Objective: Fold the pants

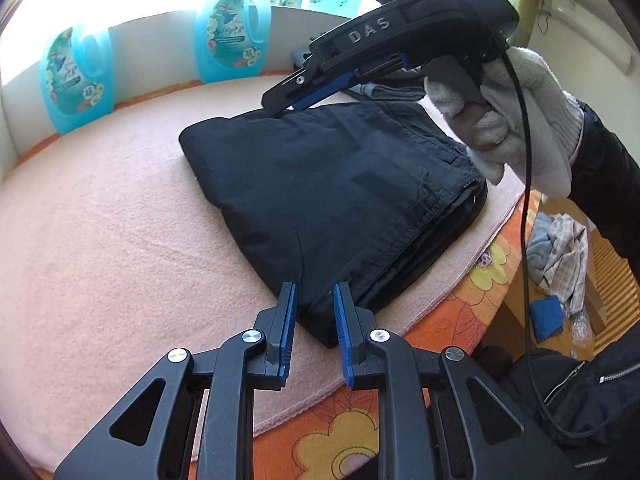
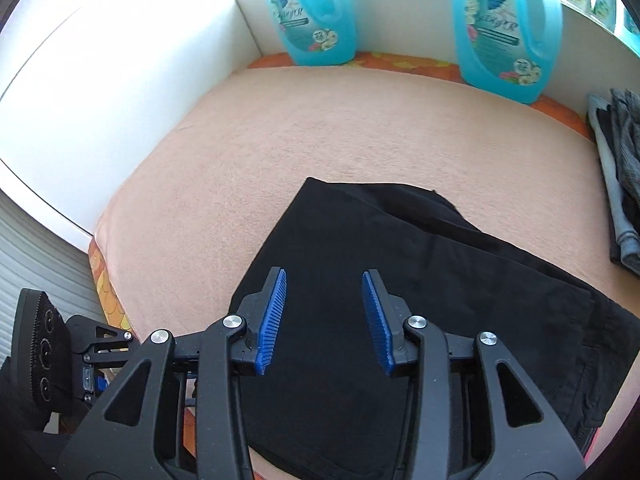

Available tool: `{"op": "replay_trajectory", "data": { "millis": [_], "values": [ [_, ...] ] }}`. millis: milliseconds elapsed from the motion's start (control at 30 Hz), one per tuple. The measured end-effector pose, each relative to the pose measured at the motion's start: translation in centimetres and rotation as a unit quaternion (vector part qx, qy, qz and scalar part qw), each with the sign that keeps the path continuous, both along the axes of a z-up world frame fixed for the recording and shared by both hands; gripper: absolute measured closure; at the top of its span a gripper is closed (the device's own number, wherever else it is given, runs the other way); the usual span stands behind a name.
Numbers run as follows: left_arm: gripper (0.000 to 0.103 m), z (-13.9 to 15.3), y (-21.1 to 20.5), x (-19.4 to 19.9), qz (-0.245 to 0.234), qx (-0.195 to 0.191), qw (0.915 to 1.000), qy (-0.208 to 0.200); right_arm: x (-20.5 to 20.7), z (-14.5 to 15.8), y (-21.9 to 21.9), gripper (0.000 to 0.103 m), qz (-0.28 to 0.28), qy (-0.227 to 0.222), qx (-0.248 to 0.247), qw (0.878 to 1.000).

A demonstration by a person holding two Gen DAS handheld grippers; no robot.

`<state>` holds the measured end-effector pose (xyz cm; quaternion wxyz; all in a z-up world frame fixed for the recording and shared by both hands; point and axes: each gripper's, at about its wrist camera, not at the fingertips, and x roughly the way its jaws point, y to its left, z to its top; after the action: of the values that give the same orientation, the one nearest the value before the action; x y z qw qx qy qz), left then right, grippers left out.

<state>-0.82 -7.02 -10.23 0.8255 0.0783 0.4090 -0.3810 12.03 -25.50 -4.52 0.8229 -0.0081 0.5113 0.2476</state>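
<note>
Black pants [image 1: 328, 184] lie folded into a flat rectangle on a pink blanket [image 1: 100, 220]. My left gripper [image 1: 314, 285] sits at their near corner. Its blue pads stand a narrow gap apart, and the corner shows in that gap without being bunched or lifted. My right gripper [image 1: 276, 102], held by a white-gloved hand [image 1: 512, 120], hovers over the far edge of the pants. In the right wrist view, that right gripper [image 2: 324, 272] is open above the pants [image 2: 400, 260], with nothing between its pads.
Two blue detergent bottles [image 2: 316, 16] [image 2: 508, 28] stand at the back against a white wall panel [image 2: 120, 80]. Grey clothes [image 2: 616, 168] are piled at the right. An orange floral cloth [image 1: 460, 312] lines the near edge. More laundry [image 1: 560, 252] lies on the floor.
</note>
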Motion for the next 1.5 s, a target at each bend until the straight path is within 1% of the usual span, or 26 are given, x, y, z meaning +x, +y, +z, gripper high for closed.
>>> {"op": "replay_trajectory", "data": {
  "millis": [67, 100, 133, 200, 267, 333, 367, 500, 633, 767, 867, 933, 967, 1000, 1033, 1067, 1133, 1233, 1367, 1433, 1500],
  "values": [
    [0.085, -0.1, 0.9, 0.0, 0.013, -0.012, 0.9998, 0.012, 0.9, -0.8, 2.0, 0.061, 0.007, 0.018, -0.011, 1.0],
    [0.083, -0.3, 1.3, 0.0, 0.02, -0.016, 0.9995, 0.016, 1.2, -1.2, 2.9, 0.061, 0.008, 0.022, -0.018, 1.0],
    [0.08, -0.4, 1.7, -0.1, 0.029, -0.022, 0.9991, 0.02, 1.5, -1.5, 3.8, 0.061, 0.011, 0.023, -0.027, 0.999],
    [0.078, -0.6, 2.2, 0.0, 0.043, -0.034, 0.9981, 0.028, 2.0, -2.0, 5.2, 0.061, 0.008, 0.02, -0.046, 0.999],
    [0.078, -0.5, 2.8, 0.0, 0.052, -0.051, 0.9967, 0.033, 2.6, -2.3, 6.1, 0.061, 0.011, 0.031, -0.052, 0.998],
    [0.069, -0.6, 3.2, 0.3, 0.06, -0.077, 0.994, 0.048, 3.2, -2.6, 6.9, 0.061, 0.01, 0.042, -0.066, 0.997],
    [0.068, -0.7, 3.3, 0.5, 0.062, -0.089, 0.9925, 0.057, 3.4, -2.8, 7.2, 0.061, 0.008, 0.045, -0.074, 0.996],
    [0.067, -1.1, 3.2, 1.2, 0.07, -0.121, 0.9867, 0.083, 4.5, -3.5, 8.1, 0.061, 0.004, 0.065, -0.099, 0.993],
    [0.067, -1.5, 3.1, 1.8, 0.073, -0.153, 0.9791, 0.113, 4.9, -4.3, 9.2, 0.061, 0.006, 0.076, -0.137, 0.988],
    [0.067, -2.1, 2.7, 2.1, 0.073, -0.168, 0.9743, 0.131, 5.1, -4.9, 10.1, 0.061, 0.012, 0.082, -0.166, 0.983],
    [0.067, -2.3, 2.8, 2.2, 0.078, -0.183, 0.9697, 0.142, 5.1, -5.0, 10.4, 0.061, 0.017, 0.078, -0.177, 0.981],
    [0.067, -2.2, 2.9, 2.4, 0.08, -0.195, 0.9661, 0.148, 4.9, -5.1, 10.5, 0.061, 0.018, 0.074, -0.179, 0.981],
    [0.065, -2.1, 3.0, 2.5, 0.084, -0.197, 0.9657, 0.147, 4.9, -5.0, 10.5, 0.063, 0.019, 0.071, -0.182, 0.981],
    [0.058, -2.0, 3.1, 2.5, 0.089, -0.196, 0.9658, 0.144, 4.8, -5.0, 10.4, 0.07, 0.017, 0.068, -0.184, 0.98],
    [0.054, -1.7, 3.2, 2.8, 0.094, -0.196, 0.9654, 0.144, 4.8, -4.9, 10.2, 0.075, 0.014, 0.07, -0.179, 0.981],
    [0.054, -1.8, 3.1, 2.9, 0.097, -0.195, 0.9649, 0.147, 4.9, -4.8, 9.9, 0.077, 0.012, 0.075, -0.166, 0.983],
    [0.054, -1.8, 2.9, 3.2, 0.099, -0.188, 0.965, 0.153, 5.0, -4.6, 9.4, 0.09, 0.009, 0.081, -0.146, 0.986],
    [0.054, -2.2, 2.2, 3.4, 0.098, -0.18, 0.9655, 0.16, 4.7, -4.2, 8.8, 0.094, 0.009, 0.074, -0.13, 0.989],
    [0.05, -2.2, 1.2, 3.7, 0.102, -0.174, 0.9653, 0.166, 4.7, -3.5, 8.1, 0.096, 0.008, 0.064, -0.112, 0.992],
    [0.05, -2.2, 0.8, 4.0, 0.102, -0.171, 0.9657, 0.167, 4.5, -2.9, 7.6, 0.097, 0.008, 0.056, -0.103, 0.993],
    [0.05, -2.2, 0.4, 4.1, 0.1, -0.163, 0.9683, 0.161, 3.8, -2.0, 6.8, 0.097, 0.007, 0.051, -0.09, 0.995]
  ]
}}
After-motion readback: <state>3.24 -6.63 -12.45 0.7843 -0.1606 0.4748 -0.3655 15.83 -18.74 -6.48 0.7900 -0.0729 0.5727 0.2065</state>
